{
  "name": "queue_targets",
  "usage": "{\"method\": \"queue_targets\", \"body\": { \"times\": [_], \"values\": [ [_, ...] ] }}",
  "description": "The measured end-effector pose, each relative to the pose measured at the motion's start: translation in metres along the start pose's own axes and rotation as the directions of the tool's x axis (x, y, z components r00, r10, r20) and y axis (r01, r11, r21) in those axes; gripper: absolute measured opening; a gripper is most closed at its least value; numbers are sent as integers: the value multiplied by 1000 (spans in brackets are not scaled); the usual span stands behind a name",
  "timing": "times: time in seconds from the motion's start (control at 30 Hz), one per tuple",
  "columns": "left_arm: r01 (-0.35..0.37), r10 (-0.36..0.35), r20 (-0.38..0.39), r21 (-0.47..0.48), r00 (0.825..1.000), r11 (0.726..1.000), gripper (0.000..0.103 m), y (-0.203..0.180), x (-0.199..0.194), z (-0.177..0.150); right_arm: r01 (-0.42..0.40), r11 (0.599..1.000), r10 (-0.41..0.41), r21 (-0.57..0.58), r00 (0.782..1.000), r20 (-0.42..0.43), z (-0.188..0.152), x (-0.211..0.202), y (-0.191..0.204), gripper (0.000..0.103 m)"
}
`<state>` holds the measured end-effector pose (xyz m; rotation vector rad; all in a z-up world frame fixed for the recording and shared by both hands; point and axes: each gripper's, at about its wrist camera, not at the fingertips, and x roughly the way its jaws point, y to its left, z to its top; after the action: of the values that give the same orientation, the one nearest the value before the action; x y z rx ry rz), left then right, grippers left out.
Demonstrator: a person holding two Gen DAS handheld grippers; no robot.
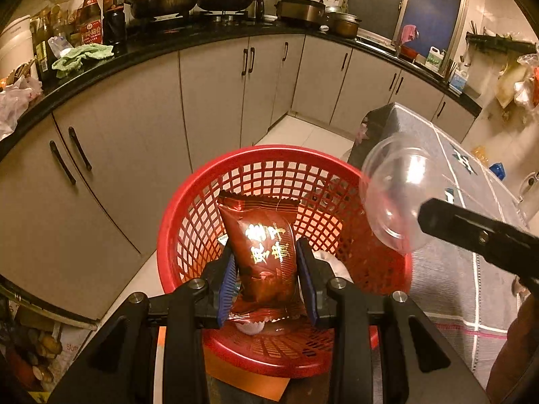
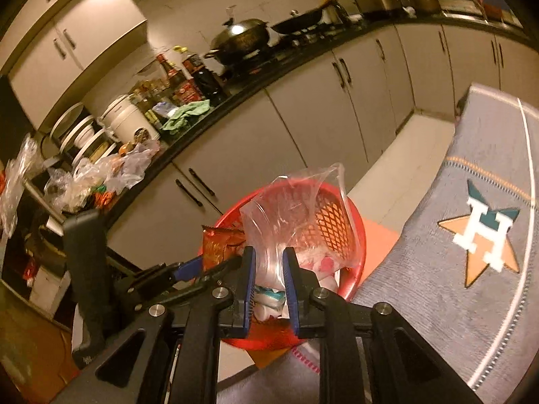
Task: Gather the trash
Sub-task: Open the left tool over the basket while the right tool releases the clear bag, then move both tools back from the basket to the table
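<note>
A red plastic mesh basket (image 1: 269,165) stands on the floor below both grippers; it also shows in the right wrist view (image 2: 350,222). My left gripper (image 1: 266,256) is shut on a dark red snack packet (image 1: 262,245) and holds it over the basket; the packet shows in the right wrist view (image 2: 219,245). My right gripper (image 2: 268,256) is shut on a clear plastic dome lid (image 2: 296,208), held over the basket's right rim; the lid (image 1: 397,195) and right gripper arm show in the left wrist view. White crumpled trash (image 1: 333,262) lies inside the basket.
A grey cloth-covered table (image 1: 448,269) with a star logo (image 2: 485,232) stands right of the basket. Grey cabinets (image 1: 209,101) under a black counter (image 1: 188,37) run behind, crowded with woks, bottles and bags. An orange mat (image 2: 380,239) lies under the basket.
</note>
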<state>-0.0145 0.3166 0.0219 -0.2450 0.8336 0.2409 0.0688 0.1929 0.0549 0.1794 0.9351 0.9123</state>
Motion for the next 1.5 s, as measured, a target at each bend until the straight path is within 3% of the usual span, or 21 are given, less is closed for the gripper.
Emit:
{"method": "queue_targets", "body": {
  "times": [0.07, 0.17, 0.27, 0.5, 0.6, 0.8, 1.03, 1.3, 1.5],
  "values": [
    [-2, 2, 4, 0, 1000, 1000, 33, -1, 1, -1, -6, 1000, 6, 25, 1000, -1, 2, 4, -6, 20],
    [-6, 6, 12, 4, 1000, 1000, 34, -2, -1, -1, -32, 998, 31, 50, 1000, 2, 4, 1, -10, 31],
    [-10, 10, 18, 0, 1000, 1000, 45, -2, -3, 1, -32, 998, 31, 48, 999, 28, 4, -13, -11, 31],
    [13, -14, 50, 15, 999, 1000, 48, -14, -23, 2, 19, 998, -25, 52, 993, 119, -13, -74, -19, 45],
    [22, -26, 73, 58, 997, 998, 54, -33, -37, -1, 31, 997, -42, 77, 989, 143, -28, -101, -31, 45],
    [95, -108, 78, 147, 991, 985, 55, -87, -58, -13, 64, 984, -97, 164, 974, 205, -67, -164, -61, 46],
    [152, -166, 35, 244, 986, 958, 56, -154, -64, -36, 124, 965, -183, 230, 948, 259, -105, -232, -96, 46],
    [185, -190, -20, 344, 982, 921, 56, -219, -61, -62, 189, 894, -329, 406, 891, 311, -148, -314, -165, 50],
    [202, -204, -40, 406, 978, 891, 57, -254, -62, -78, 263, 802, -452, 536, 854, 257, -166, -344, -212, 55]
  ]
}}
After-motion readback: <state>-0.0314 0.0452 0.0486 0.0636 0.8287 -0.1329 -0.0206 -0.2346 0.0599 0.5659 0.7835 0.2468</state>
